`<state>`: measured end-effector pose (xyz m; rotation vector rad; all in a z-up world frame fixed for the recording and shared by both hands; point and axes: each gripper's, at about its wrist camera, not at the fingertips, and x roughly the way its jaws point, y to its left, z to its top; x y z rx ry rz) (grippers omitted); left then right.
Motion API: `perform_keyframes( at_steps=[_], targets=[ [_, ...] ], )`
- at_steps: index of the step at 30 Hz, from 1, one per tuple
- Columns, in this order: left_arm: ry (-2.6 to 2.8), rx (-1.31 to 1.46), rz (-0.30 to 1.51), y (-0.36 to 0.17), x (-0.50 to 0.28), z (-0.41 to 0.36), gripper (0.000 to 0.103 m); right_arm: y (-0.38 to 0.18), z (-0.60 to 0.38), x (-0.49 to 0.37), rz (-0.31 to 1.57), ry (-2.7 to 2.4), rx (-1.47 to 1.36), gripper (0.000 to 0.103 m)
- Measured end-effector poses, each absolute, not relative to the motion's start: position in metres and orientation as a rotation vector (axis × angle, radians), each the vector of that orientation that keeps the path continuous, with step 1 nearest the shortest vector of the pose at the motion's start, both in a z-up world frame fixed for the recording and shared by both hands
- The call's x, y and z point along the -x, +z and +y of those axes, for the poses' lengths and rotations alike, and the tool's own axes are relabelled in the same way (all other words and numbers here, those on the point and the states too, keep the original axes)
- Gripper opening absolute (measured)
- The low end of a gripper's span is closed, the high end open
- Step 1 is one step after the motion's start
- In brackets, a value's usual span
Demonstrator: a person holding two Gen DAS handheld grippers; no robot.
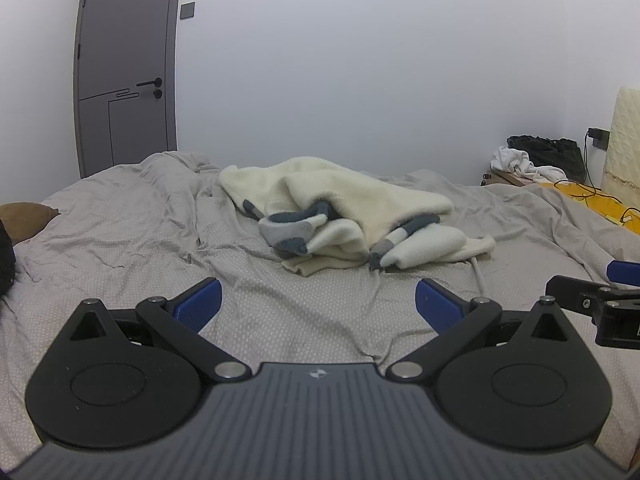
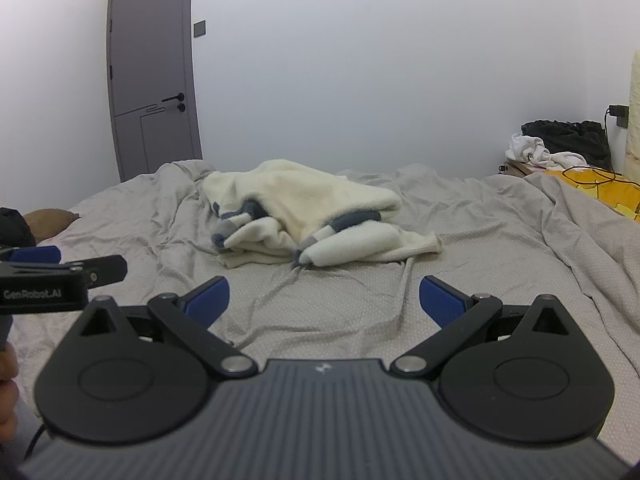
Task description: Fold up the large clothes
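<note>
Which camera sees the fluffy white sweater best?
The left wrist view: the sweater looks bigger there, with its grey-striped sleeves spread out. The right wrist view shows the same crumpled sweater, a bit smaller.

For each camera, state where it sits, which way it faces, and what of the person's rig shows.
Left wrist: on the left gripper, low over the bed, facing the cream sweater and door; the right gripper shows at the right edge.
Right wrist: on the right gripper, same heading; the left gripper shows at the left edge.
Shared: sweater, bed, door, both grippers open.
</note>
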<state>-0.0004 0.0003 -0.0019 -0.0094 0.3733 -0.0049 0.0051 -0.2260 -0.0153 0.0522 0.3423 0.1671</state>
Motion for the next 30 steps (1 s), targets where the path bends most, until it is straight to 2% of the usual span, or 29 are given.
perform_keyframes(
  at_steps=[30],
  targets=[
    [-0.006, -0.002, 0.386, -0.016, -0.003, 0.000, 0.103, -0.018, -0.227, -0.005, 0.350, 0.174, -0.055, 0.103]
  ],
)
